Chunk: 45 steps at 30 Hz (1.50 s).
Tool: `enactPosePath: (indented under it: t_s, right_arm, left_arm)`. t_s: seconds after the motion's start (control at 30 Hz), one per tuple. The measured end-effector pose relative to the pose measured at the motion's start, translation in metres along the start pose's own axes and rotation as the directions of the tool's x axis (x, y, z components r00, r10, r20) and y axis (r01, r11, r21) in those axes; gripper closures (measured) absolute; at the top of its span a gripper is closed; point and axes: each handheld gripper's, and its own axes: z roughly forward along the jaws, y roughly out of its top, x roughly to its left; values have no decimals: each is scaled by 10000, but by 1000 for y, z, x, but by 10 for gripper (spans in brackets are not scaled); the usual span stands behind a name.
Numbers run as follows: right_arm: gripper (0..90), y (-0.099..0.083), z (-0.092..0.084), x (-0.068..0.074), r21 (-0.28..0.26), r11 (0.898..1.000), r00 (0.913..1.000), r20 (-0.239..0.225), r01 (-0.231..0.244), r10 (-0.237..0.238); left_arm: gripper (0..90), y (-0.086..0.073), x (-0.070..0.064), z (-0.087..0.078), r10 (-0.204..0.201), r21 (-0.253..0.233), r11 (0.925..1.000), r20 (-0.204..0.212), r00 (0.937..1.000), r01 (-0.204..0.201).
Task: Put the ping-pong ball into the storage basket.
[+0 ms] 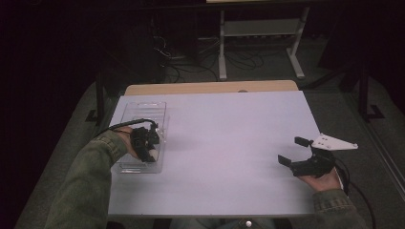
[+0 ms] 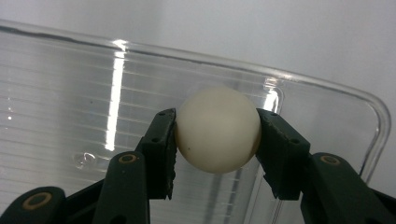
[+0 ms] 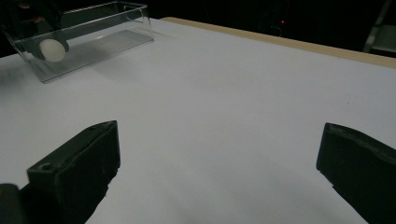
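Clear plastic tray [image 1: 125, 110] walls surround your left gripper [image 2: 217, 135], clamped on the white ball [image 2: 218, 128]; your right gripper [image 1: 292, 151] rests spread apart on bare counter [image 1: 229, 124].

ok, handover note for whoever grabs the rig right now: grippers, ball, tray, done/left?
Left gripper: shut on the white ball, held inside the clear plastic tray at the table's left side.
Right gripper: open, nothing between the jaws, over the bare white table at the right.
Done: ball is gripped.
Left: I can't tell whether the ball is going in or coming out. Probably either release it in the tray or lift it clear; the right gripper is free to help.
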Motion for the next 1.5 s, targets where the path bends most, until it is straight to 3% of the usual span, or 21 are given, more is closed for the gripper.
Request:
enactPosePath:
  t_s: [0.3,0.4,0.57,0.7,1.1,1.3,1.5]
  right_arm:
    - [0,0,0,1,20,10000,10000,-95,8,-8]
    - [0,0,0,1,32,10000,10000,-96,6,-6]
    - [0,0,0,1,10,10000,9999,-119,-6,7]
    - [0,0,0,1,27,10000,10000,-91,2,-2]
    - [0,0,0,2,76,10000,9999,-103,-9,9]
    - [0,0,-1,2,41,10000,10000,-92,16,-15]
    - [0,0,-1,2,41,10000,10000,-79,12,-12]
  left_arm:
    - [465,-4,3,-2,-548,-31,9985,231,9982,549]
    - [396,-4,5,-1,-737,0,9973,95,9972,737]
    - [358,-4,6,-4,-986,-92,9951,-83,9951,985]
    - [254,-6,6,-8,-1366,-163,9906,-436,9897,1360]
    - [79,-8,6,-16,-1759,-263,9844,-1011,9792,1741]
    - [5,-12,6,-22,-2096,-609,9771,-1149,9710,2037]
    - [0,-19,6,-31,-2341,-1148,9686,-1228,9644,2205]
